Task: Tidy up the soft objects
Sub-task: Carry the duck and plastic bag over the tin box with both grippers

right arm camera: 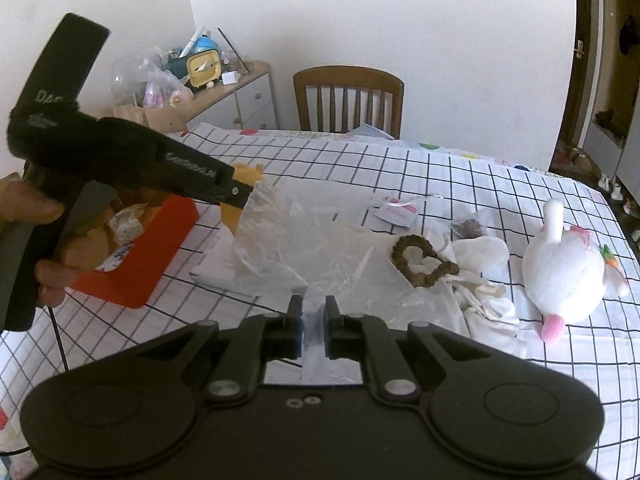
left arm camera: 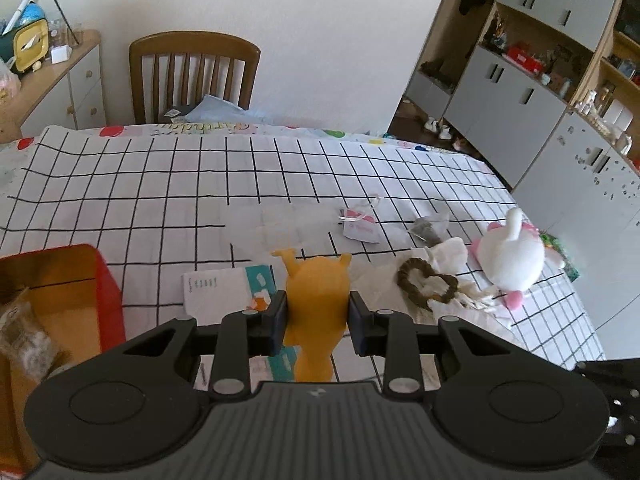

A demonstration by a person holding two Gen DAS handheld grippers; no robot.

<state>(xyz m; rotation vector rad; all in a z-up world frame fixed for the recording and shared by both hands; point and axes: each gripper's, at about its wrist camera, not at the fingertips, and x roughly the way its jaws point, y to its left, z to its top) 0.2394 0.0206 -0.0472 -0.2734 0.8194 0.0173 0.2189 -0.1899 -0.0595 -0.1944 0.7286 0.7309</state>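
Note:
My left gripper point(left arm camera: 318, 316) is shut on a soft yellow-orange toy point(left arm camera: 318, 292), held above the grid-patterned tablecloth. In the right wrist view that gripper point(right arm camera: 236, 194) reaches in from the left, with the yellow toy point(right arm camera: 248, 174) mostly hidden behind a clear plastic bag point(right arm camera: 304, 248). My right gripper point(right arm camera: 313, 322) is shut on the near edge of that bag, which is lifted and billows toward the left gripper. A white plush rabbit point(right arm camera: 564, 272) with pink feet lies at the right, also seen as the white plush rabbit point(left arm camera: 510, 258). A brown heart-shaped wreath point(right arm camera: 422, 260) lies beside it.
A red cardboard box point(left arm camera: 80, 292) with packing inside stands at the left, shown as the red box point(right arm camera: 136, 276) in the right wrist view. White cloth point(right arm camera: 480, 280), a pink-and-white tag point(left arm camera: 358, 226) and printed paper point(left arm camera: 224, 286) lie on the table. A wooden chair point(left arm camera: 194, 76) stands at the far edge.

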